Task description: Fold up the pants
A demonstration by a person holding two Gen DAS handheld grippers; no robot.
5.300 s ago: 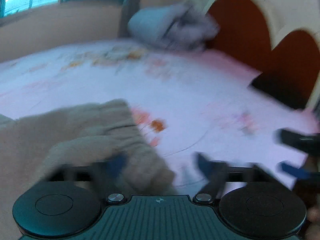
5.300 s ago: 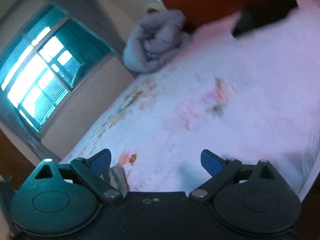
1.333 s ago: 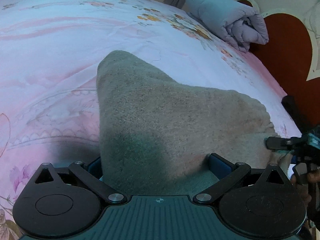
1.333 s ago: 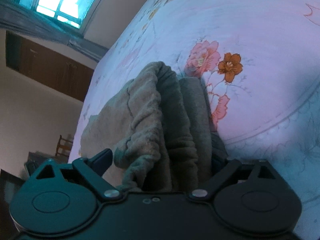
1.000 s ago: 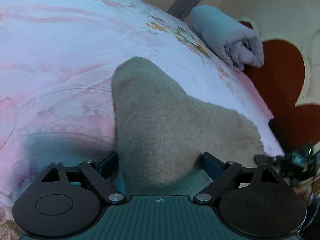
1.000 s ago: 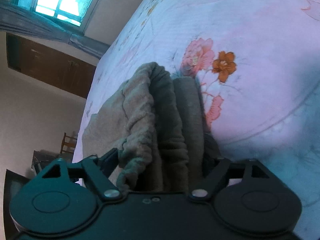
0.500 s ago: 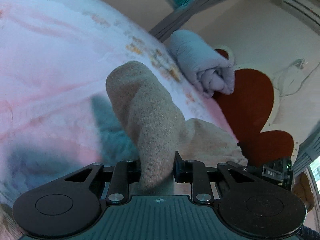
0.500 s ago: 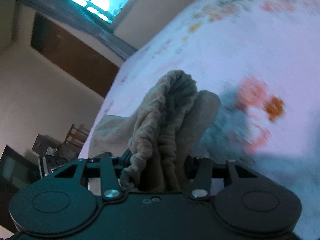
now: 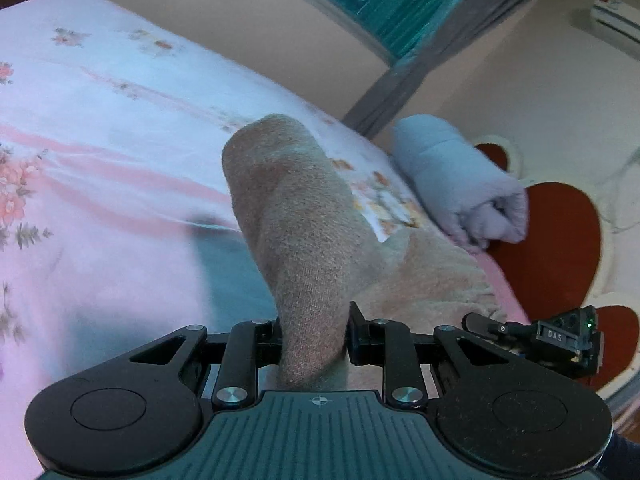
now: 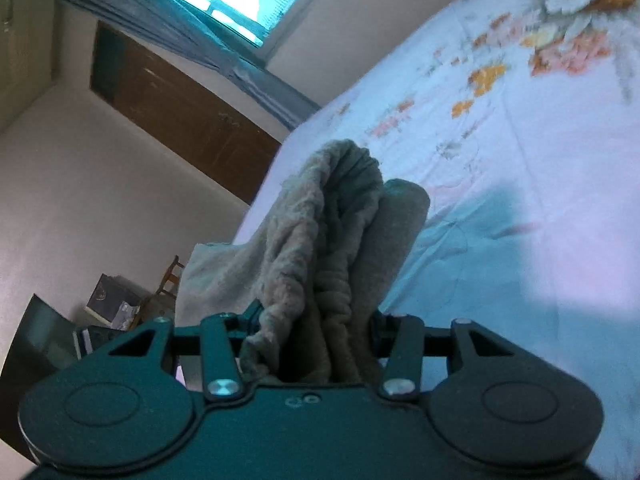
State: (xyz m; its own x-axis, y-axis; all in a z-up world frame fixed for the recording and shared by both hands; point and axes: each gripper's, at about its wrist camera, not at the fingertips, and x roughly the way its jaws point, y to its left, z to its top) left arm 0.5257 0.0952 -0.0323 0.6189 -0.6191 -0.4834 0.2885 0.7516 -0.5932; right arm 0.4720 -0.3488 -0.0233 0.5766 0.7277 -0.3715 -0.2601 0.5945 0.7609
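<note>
Gripping the pants [image 9: 304,240] in both tools, we have the left gripper [image 9: 314,340] pinched tight on a single fold of the tan fleece, which stands up from between the fingers as a rounded hump above the floral bedsheet [image 9: 100,140]; the fabric hangs clear of the sheet here and casts a dark shadow on it; further cloth trails off to the right toward the other tool, whose black body shows at that edge of the left view. In the right view, the right gripper [image 10: 316,332] is clamped on a thicker bunch of the pants [image 10: 340,216], several gathered layers with a ruffled edge packed between its fingers, the rest draping away to the left over the bedsheet [image 10: 520,140]. Beyond the pants in the left view a rolled grey blanket [image 9: 460,184] lies near the red headboard [image 9: 560,240]; a window [image 10: 240,4] and a brown door [image 10: 180,112] show in the right view.
</note>
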